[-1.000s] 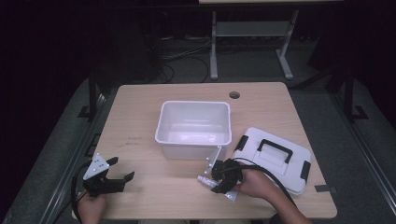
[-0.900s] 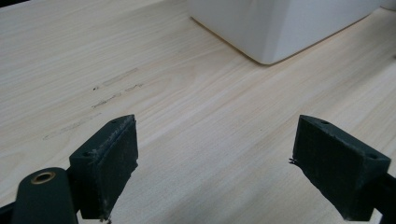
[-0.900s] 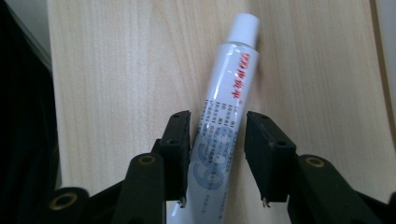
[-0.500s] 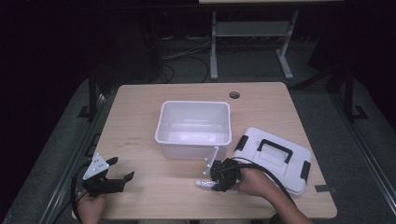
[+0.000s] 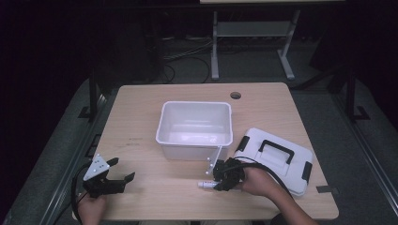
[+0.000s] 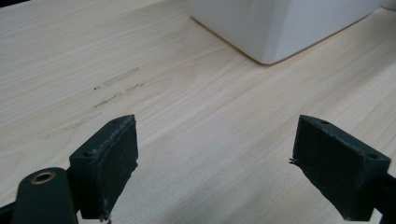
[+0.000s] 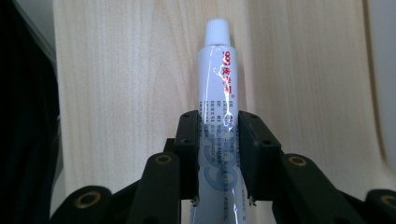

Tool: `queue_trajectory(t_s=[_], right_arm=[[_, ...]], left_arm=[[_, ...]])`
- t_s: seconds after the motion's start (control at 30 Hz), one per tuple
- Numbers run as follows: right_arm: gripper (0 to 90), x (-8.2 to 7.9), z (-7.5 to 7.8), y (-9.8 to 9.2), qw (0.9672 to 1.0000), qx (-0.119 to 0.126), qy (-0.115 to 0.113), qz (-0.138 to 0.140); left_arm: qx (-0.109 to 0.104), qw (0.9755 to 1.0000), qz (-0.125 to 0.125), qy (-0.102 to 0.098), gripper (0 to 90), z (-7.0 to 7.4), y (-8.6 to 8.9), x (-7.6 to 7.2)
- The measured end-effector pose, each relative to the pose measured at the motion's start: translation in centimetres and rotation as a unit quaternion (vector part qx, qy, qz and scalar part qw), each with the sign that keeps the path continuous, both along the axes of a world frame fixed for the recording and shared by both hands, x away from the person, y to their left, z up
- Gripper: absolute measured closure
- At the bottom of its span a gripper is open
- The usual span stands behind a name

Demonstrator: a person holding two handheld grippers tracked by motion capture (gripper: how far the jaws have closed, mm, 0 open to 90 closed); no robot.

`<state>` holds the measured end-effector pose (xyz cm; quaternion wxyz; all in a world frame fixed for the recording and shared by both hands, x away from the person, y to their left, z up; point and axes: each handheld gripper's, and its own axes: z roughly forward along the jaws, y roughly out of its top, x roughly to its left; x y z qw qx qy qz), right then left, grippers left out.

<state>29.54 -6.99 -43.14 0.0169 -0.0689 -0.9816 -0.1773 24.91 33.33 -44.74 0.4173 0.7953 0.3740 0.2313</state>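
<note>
A white tube (image 7: 217, 88) with red and blue print and a white cap lies on the wooden table (image 5: 141, 122), its cap (image 5: 204, 185) pointing left in the high view. My right gripper (image 5: 220, 180) sits low over it in front of the white bin. Its jaws have just been closing, and both pads (image 7: 189, 135) now press the tube's sides, so the right gripper (image 7: 217, 116) is shut on it. My left gripper (image 5: 123, 168) rests near the table's front left corner. The left gripper (image 6: 215, 154) stands wide open over bare wood.
An open white plastic bin (image 5: 195, 104) stands mid-table, its corner (image 6: 280, 32) ahead of the left gripper. A white lid with a black handle (image 5: 277, 159) lies at the right, by the person's right forearm. A cable hole (image 5: 235, 95) sits at the back.
The right gripper's jaws have drawn in around the tube, which stays lying on the table. The left gripper has not moved.
</note>
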Motion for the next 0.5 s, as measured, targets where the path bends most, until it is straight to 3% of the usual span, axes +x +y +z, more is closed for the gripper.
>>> queue_trajectory(t_s=[0.2,0.33,0.5], right_arm=[[70.4,-0.1,1.5,0.1,0.9999,-0.006,-0.008,0.013],[70.4,0.1,1.0,0.2,0.9996,-0.024,-0.01,0.013],[70.3,0.0,0.3,0.5,0.9993,-0.031,-0.01,0.015]], left_arm=[[0.0,1.0,0.0,-0.001,13.4,0.0,0.0,0.0],[-0.001,1.0,0.002,-0.001,13.4,0.0,0.1,-0.1],[-0.003,1.0,0.003,-0.001,13.4,0.0,0.2,0.0]])
